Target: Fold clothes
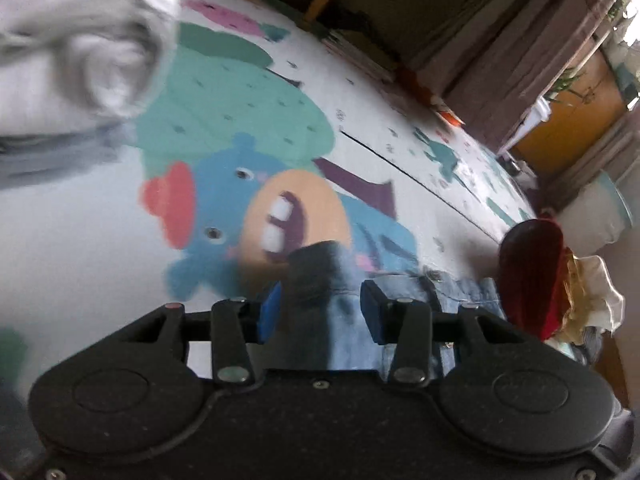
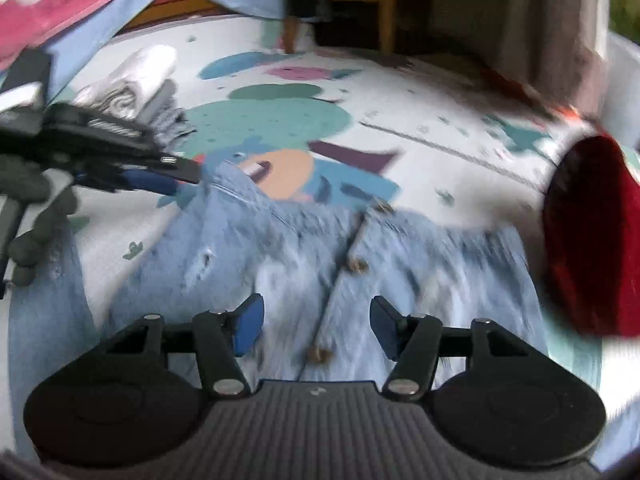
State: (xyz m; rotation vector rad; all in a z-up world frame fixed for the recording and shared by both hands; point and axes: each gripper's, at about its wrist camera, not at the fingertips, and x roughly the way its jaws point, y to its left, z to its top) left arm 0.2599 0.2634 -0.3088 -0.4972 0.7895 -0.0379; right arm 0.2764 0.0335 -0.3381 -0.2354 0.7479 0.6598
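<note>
Denim fills the near field of the right wrist view: the pale blue denim shirt (image 2: 320,256) lies spread on the cartoon play mat (image 2: 420,92), its snap placket running from 12 toward 6 o'clock between the parted pads of the right gripper (image 2: 316,330), which pinches nothing. In the left wrist view, the left gripper (image 1: 318,312) also stands released, a darker fold of the shirt (image 1: 320,276) rising in the gap without either pad pressing it; whether cloth brushes a pad cannot be told through the blur. Folded pale clothes (image 1: 80,52) sit at 10 o'clock, and a dark red garment (image 1: 532,276) lies at 3 o'clock, just beside the shirt's edge. Risk, as I judge it: closing on a single layer or a bunched ridge would drag the shirt crooked, and a sweep toward 3 o'clock could snag the red piece into the fold.
</note>
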